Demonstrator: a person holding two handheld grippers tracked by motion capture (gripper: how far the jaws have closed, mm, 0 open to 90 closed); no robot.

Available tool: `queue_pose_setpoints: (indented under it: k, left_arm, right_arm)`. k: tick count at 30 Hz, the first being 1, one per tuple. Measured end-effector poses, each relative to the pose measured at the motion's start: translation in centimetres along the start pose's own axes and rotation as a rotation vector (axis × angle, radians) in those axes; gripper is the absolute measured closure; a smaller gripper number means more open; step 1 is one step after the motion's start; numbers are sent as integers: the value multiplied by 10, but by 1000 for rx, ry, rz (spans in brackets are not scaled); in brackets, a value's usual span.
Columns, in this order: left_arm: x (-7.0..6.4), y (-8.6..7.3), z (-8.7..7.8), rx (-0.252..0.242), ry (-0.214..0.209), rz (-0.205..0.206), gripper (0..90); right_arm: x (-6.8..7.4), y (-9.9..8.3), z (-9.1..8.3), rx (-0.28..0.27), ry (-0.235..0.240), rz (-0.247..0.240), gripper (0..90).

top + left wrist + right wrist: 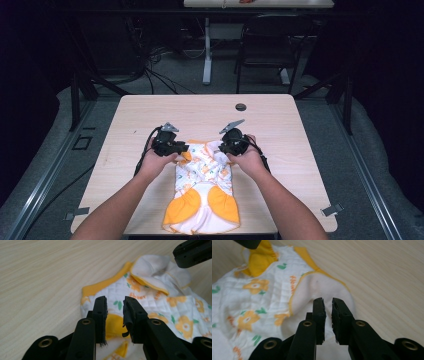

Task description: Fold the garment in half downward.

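High view: a small white garment (204,187) with orange flower print and orange trim lies flat on the wooden bench (150,112), reaching from just beneath both tongs back to the near edge. Left tongs (181,148) sit over the garment's far left corner, right tongs (222,147) over its far right corner, one in each hand, tips pointing inward at each other with the collar area between them. A dark round plug (241,107) sits in the bench top beyond the right tongs, well apart from the cloth.

Left gripper view: left tongs (115,302) slightly spread, a narrow gap between the jaws, nothing pinched. Orange patch and white printed cloth show through the gap, just under the tips. An orange ribbed band (107,285) runs ahead of the tips. The other tongs' black body (192,252) is at upper right, past a folded white flap.

Right gripper view: right tongs (327,302) likewise slightly spread, empty, tips over the white inner side of a turned-back flap (322,287) edged in orange. Contact with the cloth cannot be told. Bare bench to their right.
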State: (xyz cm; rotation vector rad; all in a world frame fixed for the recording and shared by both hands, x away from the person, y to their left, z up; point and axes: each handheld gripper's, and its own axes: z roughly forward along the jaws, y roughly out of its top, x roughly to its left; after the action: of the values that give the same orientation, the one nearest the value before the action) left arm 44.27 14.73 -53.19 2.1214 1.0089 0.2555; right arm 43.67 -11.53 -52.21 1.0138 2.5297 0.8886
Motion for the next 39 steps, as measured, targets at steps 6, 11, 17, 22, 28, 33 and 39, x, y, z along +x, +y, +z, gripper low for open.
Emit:
queue_pose_setpoints:
  k: [6,11,17,22,28,33,39]
  left_arm:
    - [12,4,14,15,40,-7,647]
    - [19,-1,25,58,55,-7,615]
    - [22,-7,34,76,70,-2,548]
    - [24,-12,37,68,64,-13,533]
    - [23,-14,38,81,61,-20,561]
    - [23,-16,38,66,51,-16,619]
    - [22,-17,38,62,13,-49,732]
  right_arm:
    - [-17,7,21,-16,-33,103,737]
    - [-21,3,33,32,-41,111,684]
    - [-25,0,40,54,-32,121,640]
    - [-26,-5,46,78,-21,147,637]
    - [-27,-6,49,80,-11,176,647]
    - [-26,-7,49,77,-3,181,683]
    - [-22,-8,49,65,19,175,839]
